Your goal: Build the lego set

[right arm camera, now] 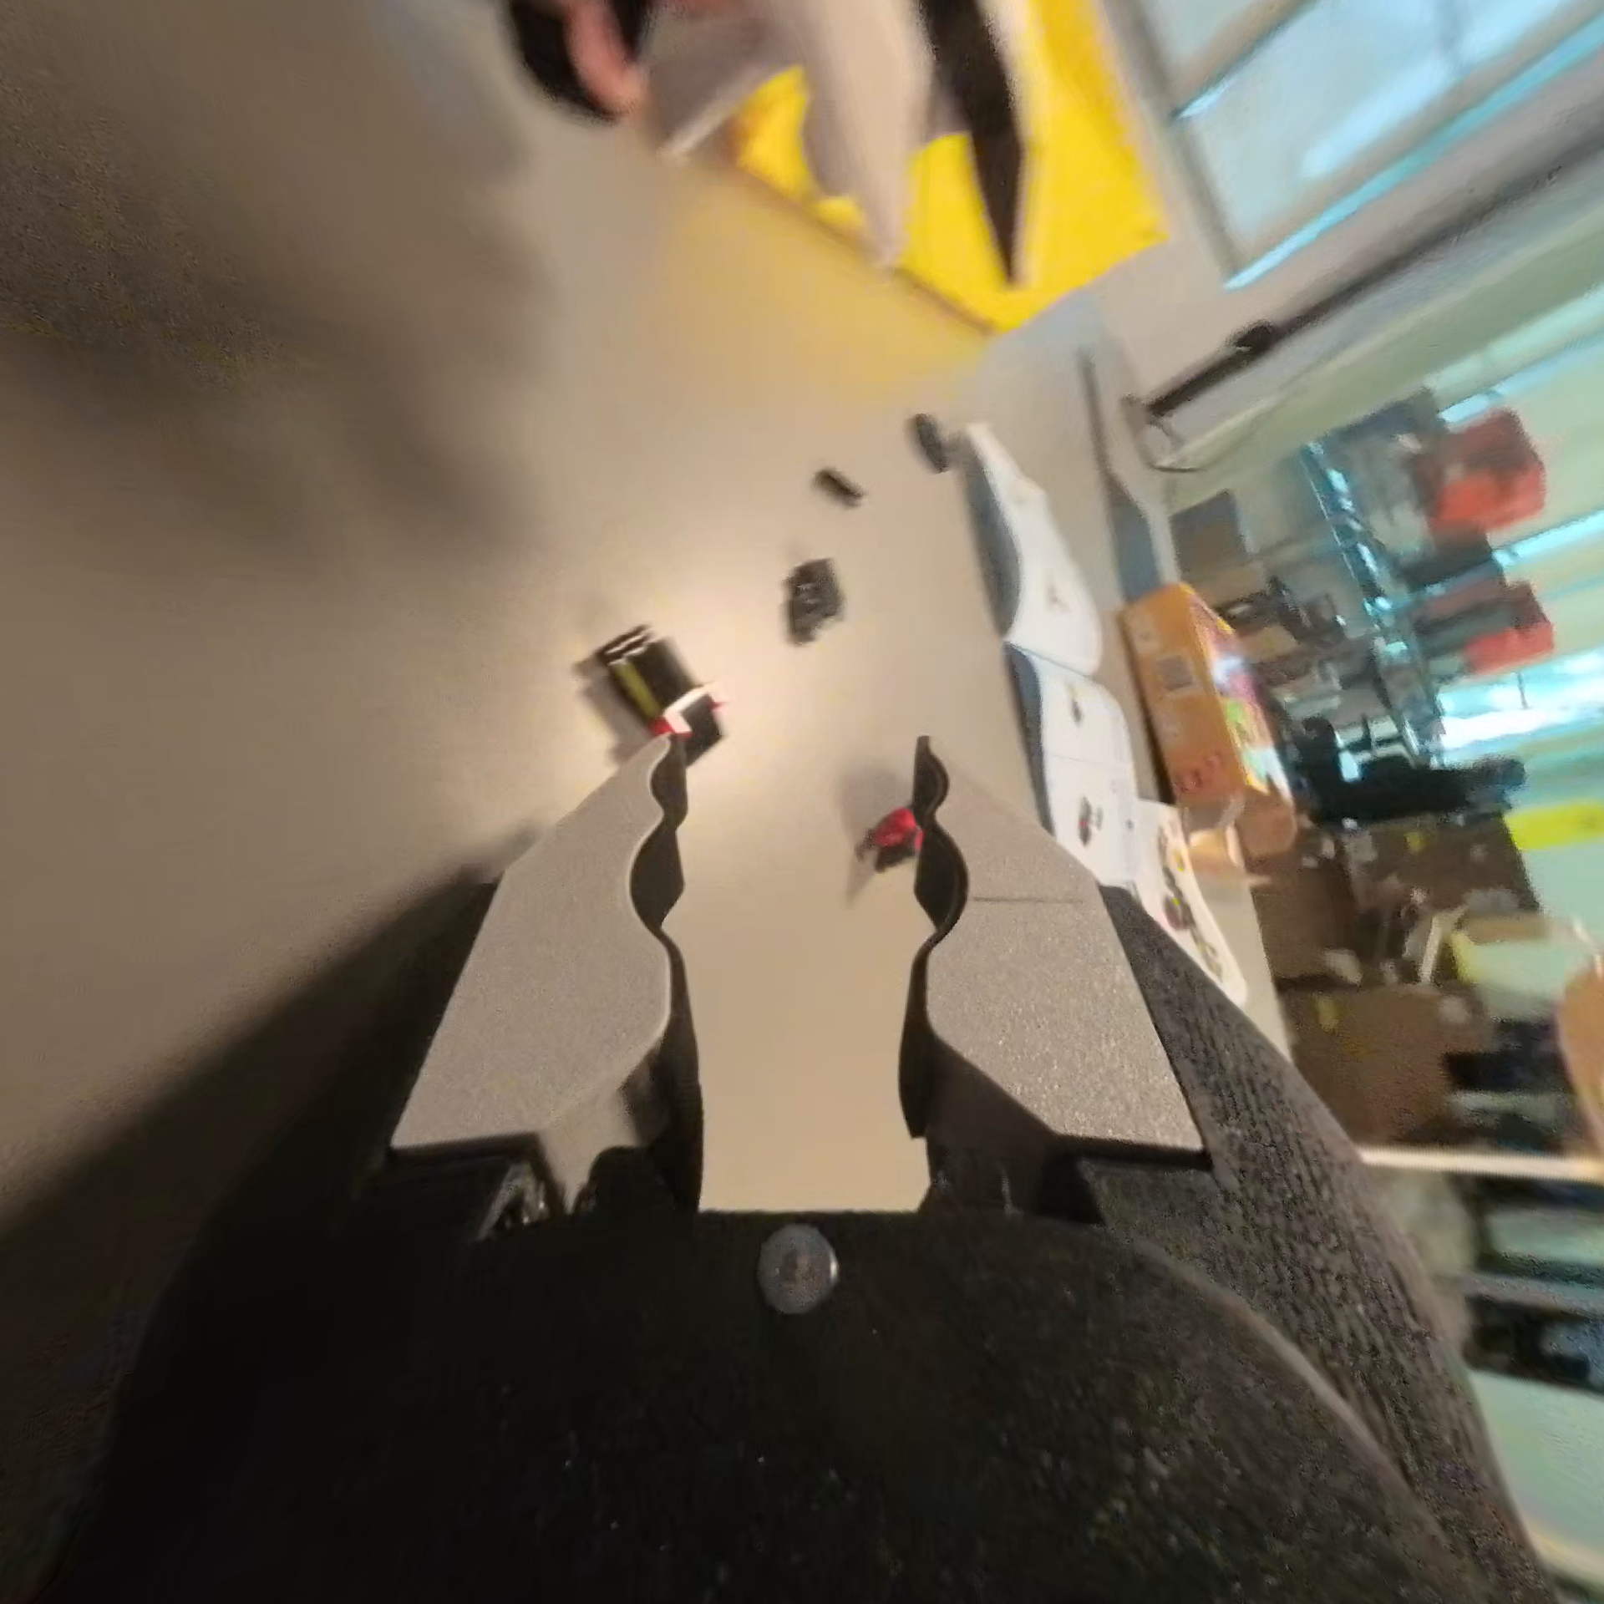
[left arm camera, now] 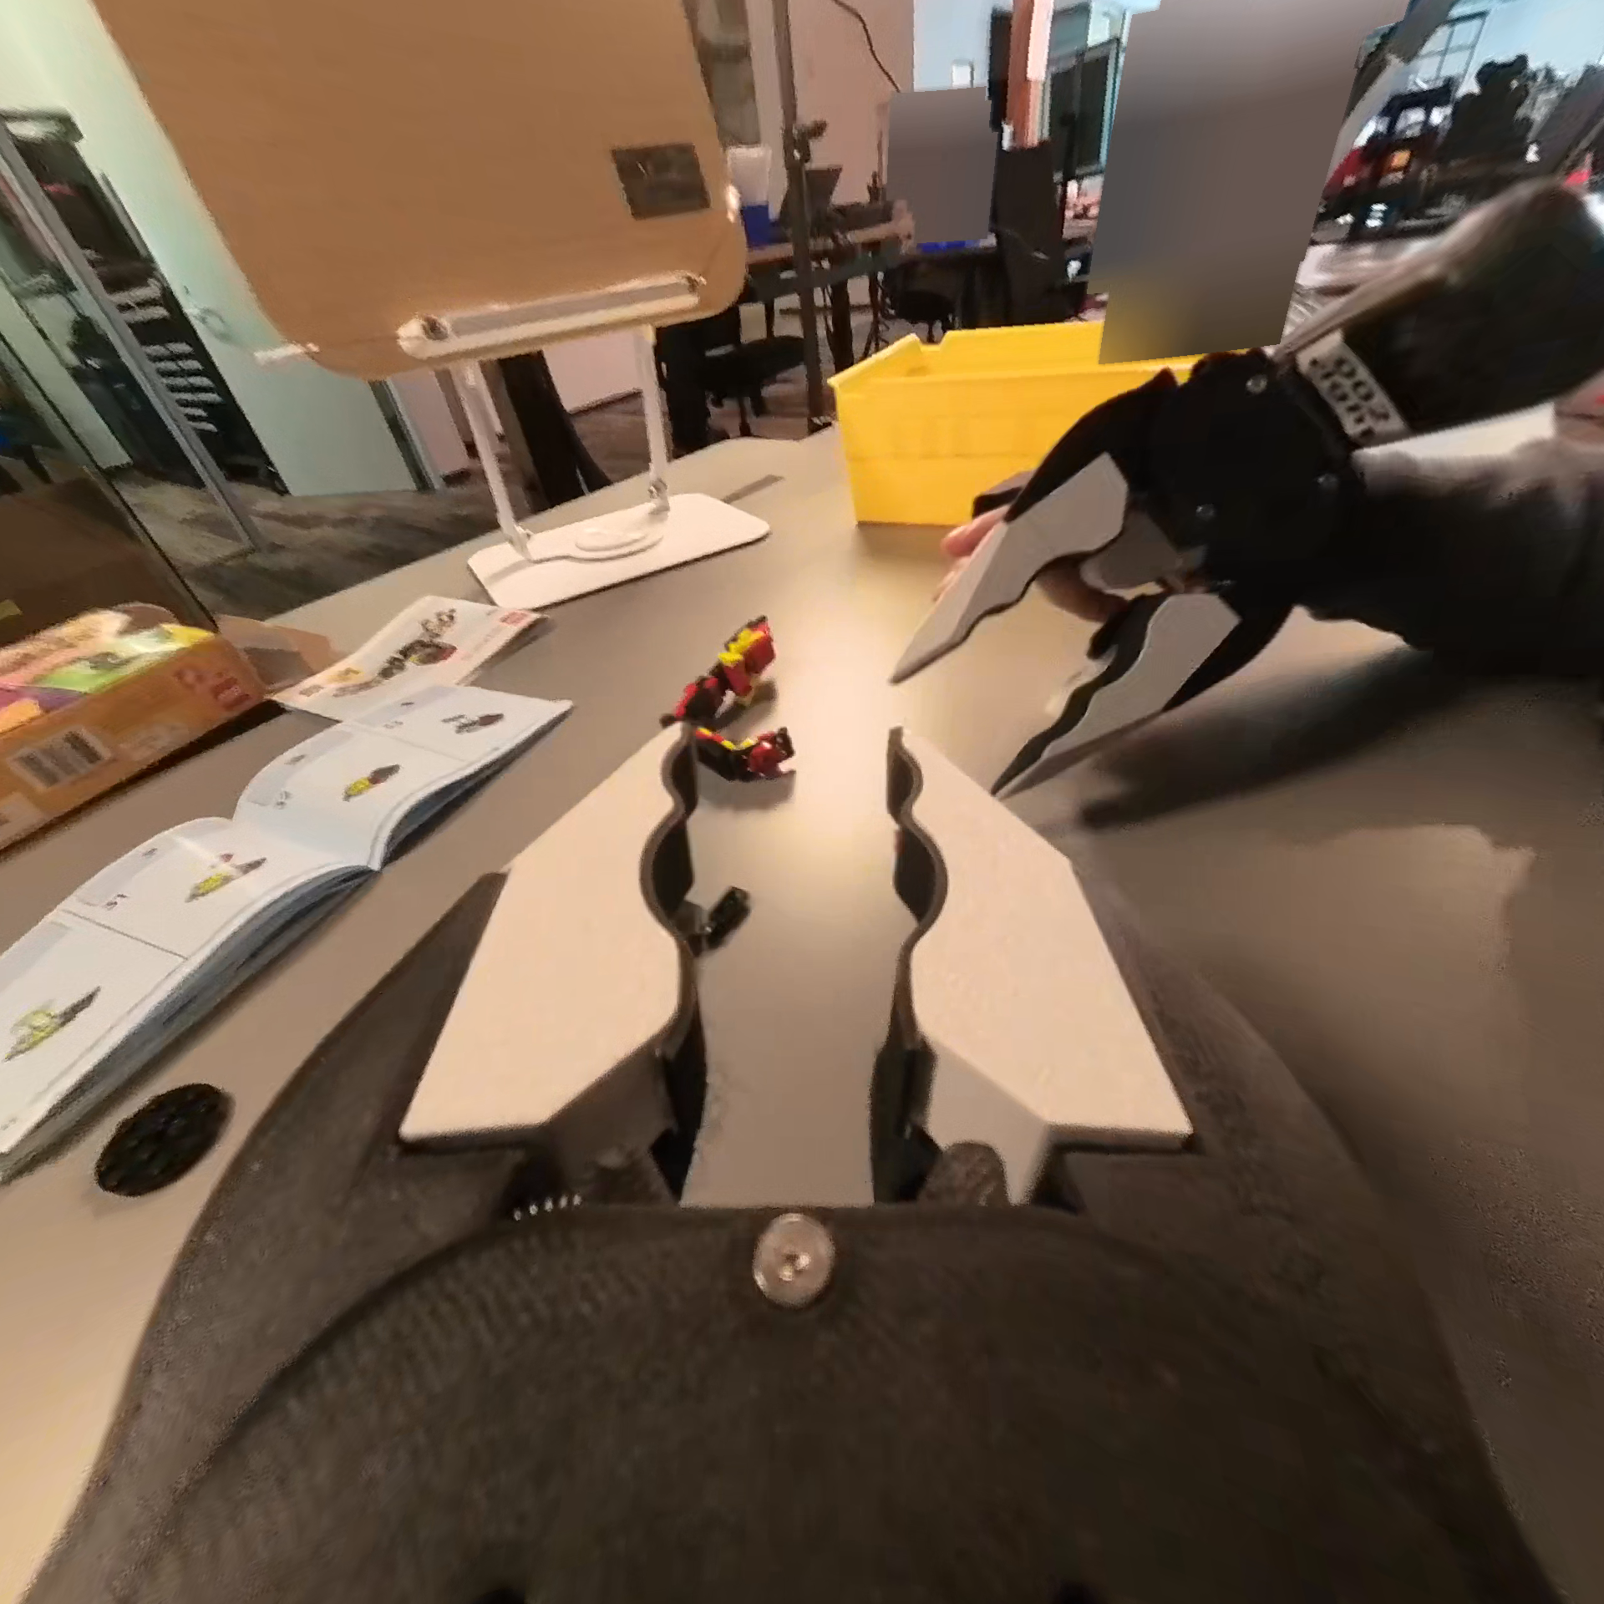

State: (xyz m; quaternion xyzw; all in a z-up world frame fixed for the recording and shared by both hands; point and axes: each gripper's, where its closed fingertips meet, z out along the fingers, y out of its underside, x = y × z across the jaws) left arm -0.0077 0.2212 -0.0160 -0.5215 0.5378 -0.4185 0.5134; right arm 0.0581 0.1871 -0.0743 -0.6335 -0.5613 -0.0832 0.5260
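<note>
Two small red, yellow and black lego assemblies (left arm camera: 738, 664) (left arm camera: 746, 755) lie on the grey table just beyond my left gripper (left arm camera: 792, 738), which is open and empty. A small black piece (left arm camera: 725, 911) lies between its fingers, near the left one. My right gripper (left arm camera: 946, 733) comes in from the right, open and empty, above the table. The right wrist view is blurred and rolled sideways. There my right gripper (right arm camera: 796, 746) is open over a black-yellow-red block (right arm camera: 651, 686), a red piece (right arm camera: 890, 833) and black pieces (right arm camera: 811, 594).
A yellow bin (left arm camera: 955, 434) stands at the back right. A tablet on a white stand (left arm camera: 625, 538) is at the back. Two instruction booklets (left arm camera: 260, 868) (left arm camera: 417, 651) and the lego box (left arm camera: 113, 694) lie at the left. A round black grommet (left arm camera: 165, 1137) sits in the table. Tip to tip, the grippers are about 10 cm apart. My left gripper is the nearer one to the round black grommet (left arm camera: 165, 1137): about 20 cm, against 25 cm. Seen from the right wrist view (right arm camera: 925, 440) as well.
</note>
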